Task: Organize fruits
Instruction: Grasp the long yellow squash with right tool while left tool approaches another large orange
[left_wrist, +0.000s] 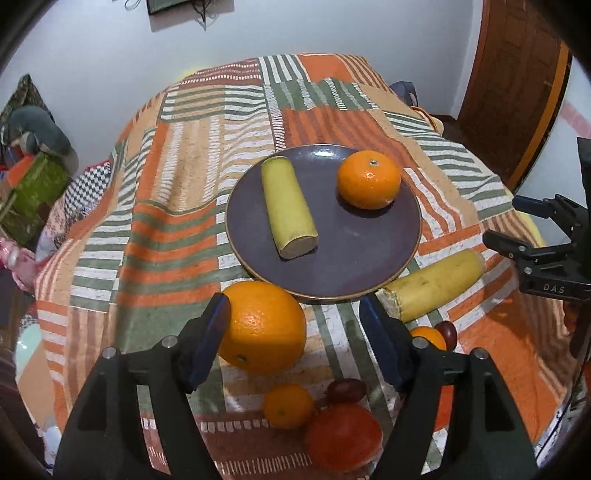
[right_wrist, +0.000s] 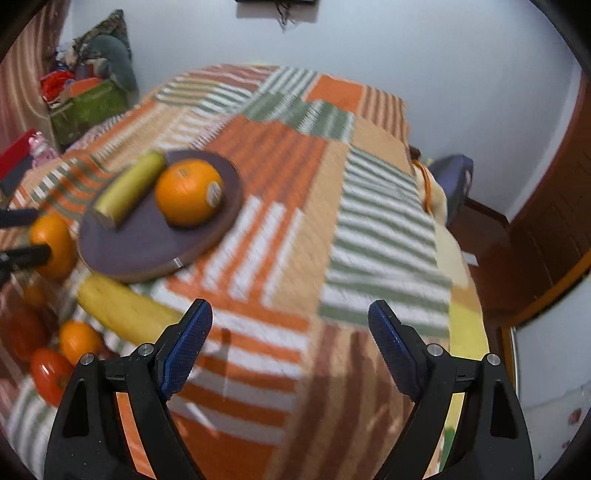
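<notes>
We see the left tongs (left_wrist: 291, 314) spread wide, their fingers to either side of a large orange (left_wrist: 264, 326) that sits on the striped cloth (left_wrist: 177, 206) just off the near rim of the purple plate (left_wrist: 369, 251). The left finger (left_wrist: 212, 332) lies at the orange's side, though we cannot tell whether it touches; the right finger stands clear of the fruit.

On the plate rest a cut banana piece (left_wrist: 288, 206), lying lengthwise toward us, and a smaller orange (left_wrist: 369, 183) at the plate's far right part, apart from the banana.

Beside the plate's near right rim lies a second banana piece (left_wrist: 436, 284) on the cloth. Closer to the near edge of the bed we find a small orange (left_wrist: 288, 405), a red tomato-like fruit (left_wrist: 343, 435), a dark round fruit (left_wrist: 346, 390), and another small orange (left_wrist: 428, 336) next to a second dark fruit (left_wrist: 447, 332).

The right tongs (right_wrist: 290, 325) are also spread and hold nothing, hovering over bare cloth to the right of the plate.
</notes>
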